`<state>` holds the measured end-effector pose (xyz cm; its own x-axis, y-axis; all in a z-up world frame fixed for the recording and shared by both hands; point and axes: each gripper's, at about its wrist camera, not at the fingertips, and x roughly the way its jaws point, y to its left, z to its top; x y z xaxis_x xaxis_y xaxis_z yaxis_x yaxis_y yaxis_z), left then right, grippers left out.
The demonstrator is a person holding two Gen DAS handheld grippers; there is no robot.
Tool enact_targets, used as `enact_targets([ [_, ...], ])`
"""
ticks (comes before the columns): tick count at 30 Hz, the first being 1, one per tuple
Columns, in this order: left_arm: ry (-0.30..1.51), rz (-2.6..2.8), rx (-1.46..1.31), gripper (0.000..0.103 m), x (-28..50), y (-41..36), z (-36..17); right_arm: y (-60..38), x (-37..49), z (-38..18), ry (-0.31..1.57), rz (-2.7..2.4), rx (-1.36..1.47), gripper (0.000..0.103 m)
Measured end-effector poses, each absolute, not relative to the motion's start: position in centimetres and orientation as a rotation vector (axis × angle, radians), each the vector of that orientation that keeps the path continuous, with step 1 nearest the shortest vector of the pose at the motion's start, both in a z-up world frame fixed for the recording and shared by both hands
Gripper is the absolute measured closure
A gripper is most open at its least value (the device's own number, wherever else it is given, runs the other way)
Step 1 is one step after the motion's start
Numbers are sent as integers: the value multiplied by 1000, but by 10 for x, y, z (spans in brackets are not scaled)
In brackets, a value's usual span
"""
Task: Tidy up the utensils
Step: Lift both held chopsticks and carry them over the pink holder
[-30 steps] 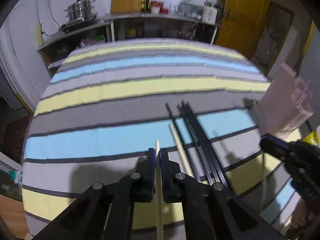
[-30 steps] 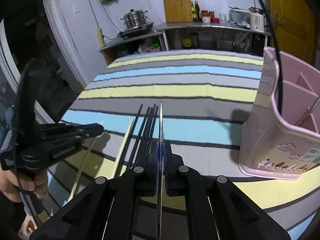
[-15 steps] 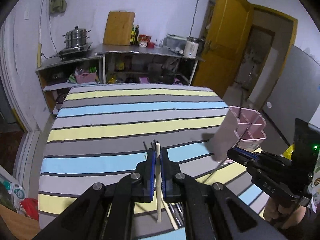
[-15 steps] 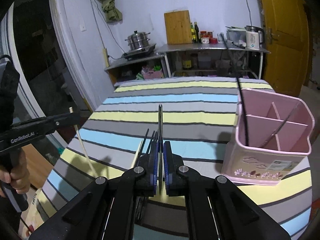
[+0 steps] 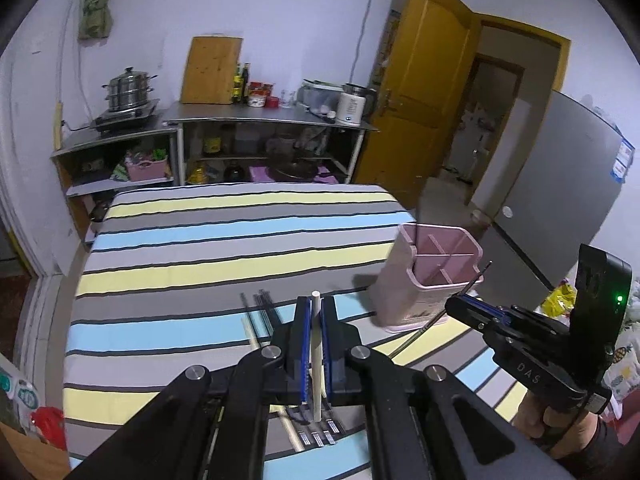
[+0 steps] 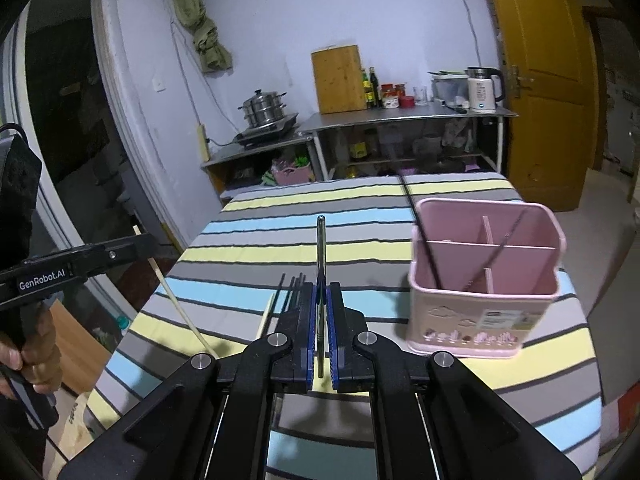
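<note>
The left gripper (image 5: 315,312) is clenched on a pale wooden chopstick (image 5: 316,354), held above the striped tablecloth (image 5: 224,248), well to the left of the pink plastic divided utensil holder (image 6: 486,280). The right gripper (image 6: 321,300) grips a thin metal chopstick (image 6: 320,264) between its pads, just left of that holder. Loose black chopsticks (image 6: 294,286) lie on the cloth left of the holder, beneath both grippers.
</note>
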<state>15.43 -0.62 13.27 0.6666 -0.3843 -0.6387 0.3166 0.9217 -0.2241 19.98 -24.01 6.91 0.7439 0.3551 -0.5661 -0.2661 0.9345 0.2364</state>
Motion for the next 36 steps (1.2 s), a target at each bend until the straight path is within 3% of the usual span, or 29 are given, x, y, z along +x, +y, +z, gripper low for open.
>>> enact_targets([
  [22,599,-574,-161,98,213,-111,222,-348,213,148,448,145,257,98],
  [36,666,-555,-188,98,272,-140,166,-355,255,102,532,105,278,98],
])
